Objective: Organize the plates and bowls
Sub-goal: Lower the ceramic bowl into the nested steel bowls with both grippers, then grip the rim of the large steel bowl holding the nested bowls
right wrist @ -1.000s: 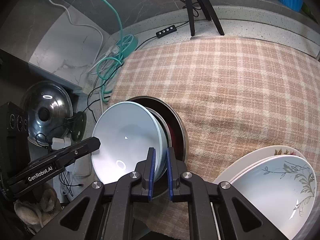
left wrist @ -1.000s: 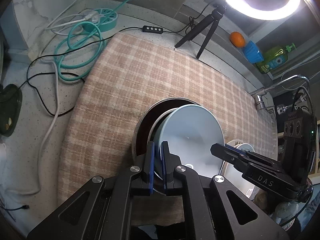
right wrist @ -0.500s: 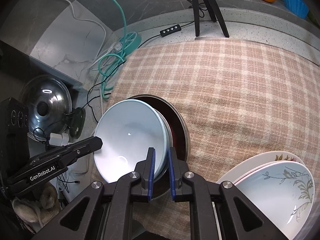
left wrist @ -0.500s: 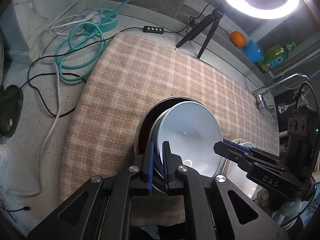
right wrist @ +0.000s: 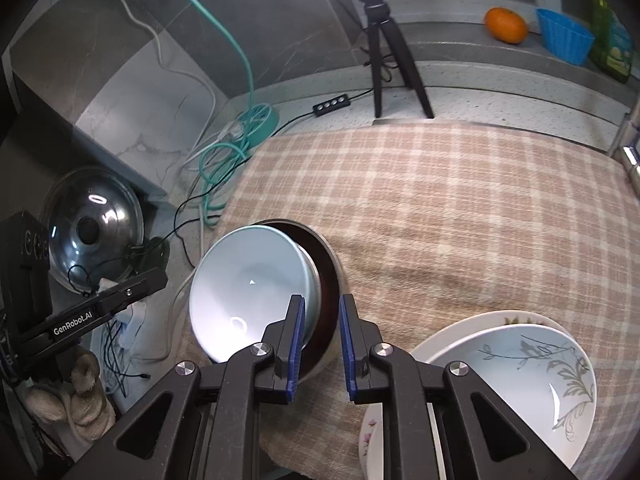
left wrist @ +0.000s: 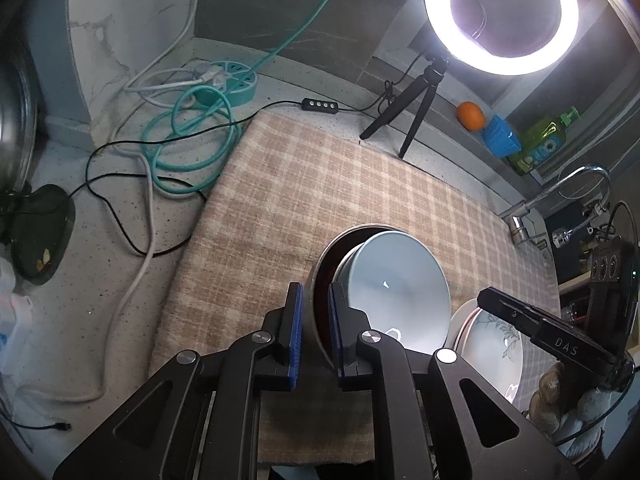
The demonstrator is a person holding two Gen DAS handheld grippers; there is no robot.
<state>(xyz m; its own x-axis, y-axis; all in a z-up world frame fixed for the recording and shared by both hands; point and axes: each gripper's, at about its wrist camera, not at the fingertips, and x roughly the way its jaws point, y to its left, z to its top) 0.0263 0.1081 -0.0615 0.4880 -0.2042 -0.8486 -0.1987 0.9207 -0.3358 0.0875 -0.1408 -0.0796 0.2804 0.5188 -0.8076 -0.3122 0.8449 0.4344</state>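
**A:** Two tools at one stack. Are both apart?

**B:** Yes. Our left tool [left wrist: 314,296] has its jaws opening, with the steel bowl [left wrist: 320,276] rim between them, unpressed. Our right tool [right wrist: 320,308] stands parted over the same rim.

**A:** And the blue bowl [left wrist: 394,280]?

**B:** It sits tilted inside that dark-lined steel bowl, nested to save room, we judge. The woven checked cloth [left wrist: 320,184] cushions the speckled counter [left wrist: 100,280]. Glossy floral plates [right wrist: 520,368] are stacked just beside.
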